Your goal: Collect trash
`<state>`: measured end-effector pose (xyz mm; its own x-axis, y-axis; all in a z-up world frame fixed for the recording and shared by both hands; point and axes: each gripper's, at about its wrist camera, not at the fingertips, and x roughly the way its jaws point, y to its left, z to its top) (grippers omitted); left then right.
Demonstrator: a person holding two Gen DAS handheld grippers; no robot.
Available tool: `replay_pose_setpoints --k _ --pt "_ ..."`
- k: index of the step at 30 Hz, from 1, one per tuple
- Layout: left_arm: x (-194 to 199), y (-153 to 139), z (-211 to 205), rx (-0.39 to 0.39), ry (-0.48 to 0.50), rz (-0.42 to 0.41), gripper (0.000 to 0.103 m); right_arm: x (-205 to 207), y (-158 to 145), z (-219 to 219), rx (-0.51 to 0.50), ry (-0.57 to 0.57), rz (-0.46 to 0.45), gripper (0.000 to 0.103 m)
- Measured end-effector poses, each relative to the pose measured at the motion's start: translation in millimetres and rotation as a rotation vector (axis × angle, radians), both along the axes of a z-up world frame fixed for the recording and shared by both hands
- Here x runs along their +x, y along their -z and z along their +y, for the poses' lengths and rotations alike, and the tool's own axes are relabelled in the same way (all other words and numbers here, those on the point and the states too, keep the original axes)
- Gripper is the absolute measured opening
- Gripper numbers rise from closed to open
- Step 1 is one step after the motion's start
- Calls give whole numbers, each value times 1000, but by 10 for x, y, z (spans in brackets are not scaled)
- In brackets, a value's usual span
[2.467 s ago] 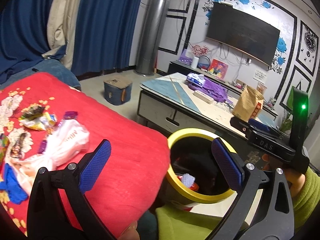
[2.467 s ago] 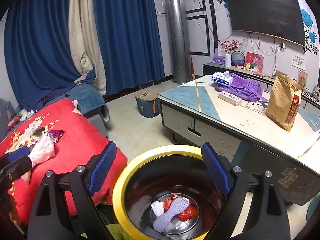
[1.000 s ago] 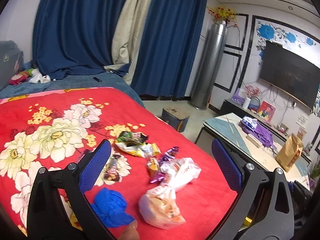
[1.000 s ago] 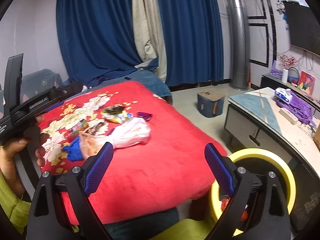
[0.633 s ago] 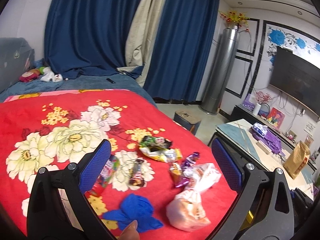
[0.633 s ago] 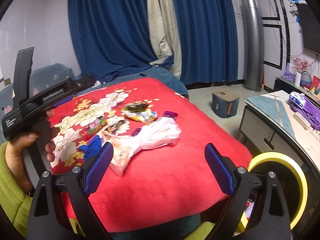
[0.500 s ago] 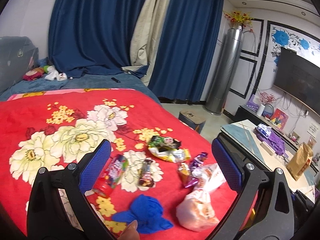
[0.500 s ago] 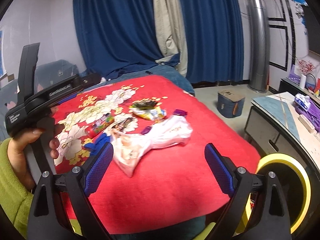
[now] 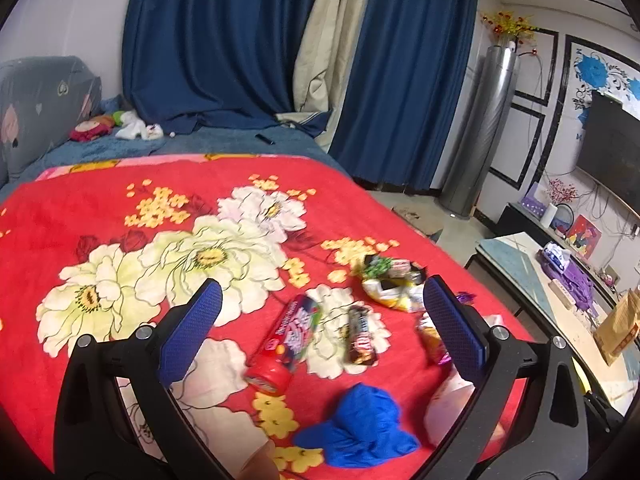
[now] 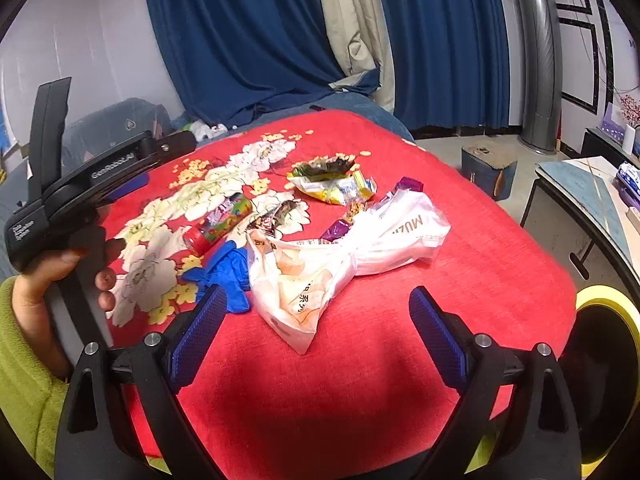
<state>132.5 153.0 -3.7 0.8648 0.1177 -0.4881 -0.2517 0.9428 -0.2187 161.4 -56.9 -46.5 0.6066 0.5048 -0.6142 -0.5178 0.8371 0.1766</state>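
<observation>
Bare red blanket (image 10: 400,360) lies before the plastic bag (image 10: 344,256); candy tube (image 9: 286,340) lies unobstructed.

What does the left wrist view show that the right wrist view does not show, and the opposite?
Only the left wrist view: the television on the wall and the open left gripper.

Only the right wrist view: the yellow-rimmed bin, the hand holding the left tool, and the open right gripper.

Both: the red floral blanket, the candy tube, the blue glove and the white plastic bag.
</observation>
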Motion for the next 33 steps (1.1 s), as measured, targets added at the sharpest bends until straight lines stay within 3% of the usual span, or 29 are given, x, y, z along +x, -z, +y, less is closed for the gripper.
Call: replay_pose_setpoints --k 11,13,19,23,25,33 --pt "170 396 251 -51 27 152 92 190 226 266 3 4 86 86" --pt "202 479 282 -74 38 180 85 226 276 272 9 9 109 84" --pt "271 640 296 -104 58 234 73 286 392 207 41 6 178 64" --pt "288 671 304 -115 64 243 68 235 378 213 52 -19 173 47" --pt "294 683 302 -117 67 251 62 210 366 211 52 -25 171 44" --pt "310 696 240 -104 95 273 57 108 329 102 52 -16 156 34"
